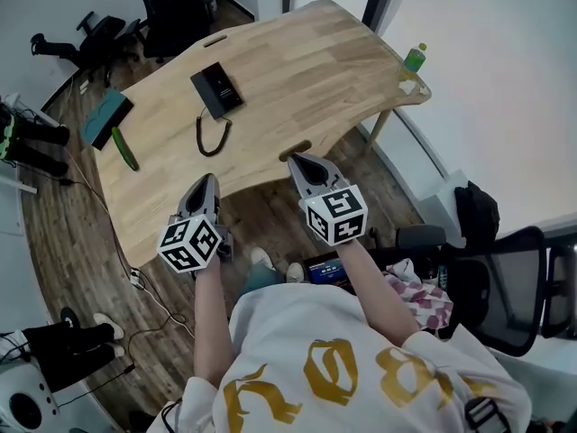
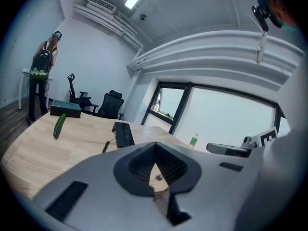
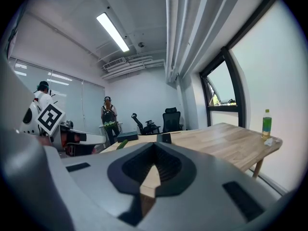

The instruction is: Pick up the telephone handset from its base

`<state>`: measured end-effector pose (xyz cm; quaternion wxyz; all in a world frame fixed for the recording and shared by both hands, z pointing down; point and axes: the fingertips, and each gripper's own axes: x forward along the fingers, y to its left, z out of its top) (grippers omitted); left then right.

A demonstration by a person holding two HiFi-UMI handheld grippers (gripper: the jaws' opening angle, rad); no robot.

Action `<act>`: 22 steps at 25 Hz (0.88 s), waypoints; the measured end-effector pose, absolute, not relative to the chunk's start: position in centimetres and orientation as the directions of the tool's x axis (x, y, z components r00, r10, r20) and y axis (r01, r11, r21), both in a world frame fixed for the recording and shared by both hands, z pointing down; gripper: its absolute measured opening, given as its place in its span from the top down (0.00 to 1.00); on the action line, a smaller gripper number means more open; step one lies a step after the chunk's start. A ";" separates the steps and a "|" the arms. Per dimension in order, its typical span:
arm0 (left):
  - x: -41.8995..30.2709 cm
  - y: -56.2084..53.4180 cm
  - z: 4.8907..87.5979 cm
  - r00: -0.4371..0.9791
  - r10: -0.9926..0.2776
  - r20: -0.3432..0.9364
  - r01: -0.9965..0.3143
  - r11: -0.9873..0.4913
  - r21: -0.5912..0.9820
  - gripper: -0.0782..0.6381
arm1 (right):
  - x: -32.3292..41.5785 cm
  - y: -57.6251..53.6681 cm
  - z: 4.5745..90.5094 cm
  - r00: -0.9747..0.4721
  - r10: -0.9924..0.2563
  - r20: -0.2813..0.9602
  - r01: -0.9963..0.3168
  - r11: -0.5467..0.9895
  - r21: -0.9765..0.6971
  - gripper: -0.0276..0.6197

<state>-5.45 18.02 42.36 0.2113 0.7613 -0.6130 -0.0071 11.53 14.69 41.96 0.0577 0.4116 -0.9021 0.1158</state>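
Note:
A black telephone (image 1: 216, 89) lies on the wooden table (image 1: 297, 70), its handset resting on the base and its coiled cord (image 1: 211, 135) trailing toward the near edge. My left gripper (image 1: 208, 182) hovers over that near edge, short of the phone, shut and holding nothing. My right gripper (image 1: 298, 160) sits to its right at the table's edge, also shut and empty. From the left gripper view the telephone (image 2: 123, 134) shows beyond the closed left gripper (image 2: 155, 161). The right gripper view has the telephone (image 3: 166, 138) far off past the right gripper (image 3: 153, 163).
A green cucumber (image 1: 125, 149) and a teal box (image 1: 106, 118) lie at the table's left end. A green bottle (image 1: 414, 59) stands at the far right corner. Office chairs (image 1: 171, 12) stand beyond the table, a black mesh chair (image 1: 514, 287) beside me. A person (image 3: 109, 117) stands far back.

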 end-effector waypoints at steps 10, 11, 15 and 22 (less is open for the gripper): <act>-7.4 12.7 44.1 0.246 -0.936 0.250 -0.922 -0.147 0.358 0.88 | 9.8 9.3 44.1 -0.651 -0.721 0.238 -0.759 0.631 -0.163 0.95; -7.6 11.8 44.4 0.245 -0.936 0.252 -0.921 -0.143 0.363 0.88 | 9.5 8.4 44.4 -0.651 -0.718 0.246 -0.758 0.631 -0.163 0.95; -9.3 7.2 45.6 0.230 -0.938 0.260 -0.920 -0.122 0.374 0.88 | 8.0 3.9 45.8 -0.653 -0.705 0.277 -0.756 0.634 -0.167 0.95; -13.7 -0.6 47.0 0.212 -0.932 0.295 -0.921 -0.089 0.380 0.88 | 4.6 -3.6 47.3 -0.639 -0.700 0.321 -0.767 0.613 -0.190 0.95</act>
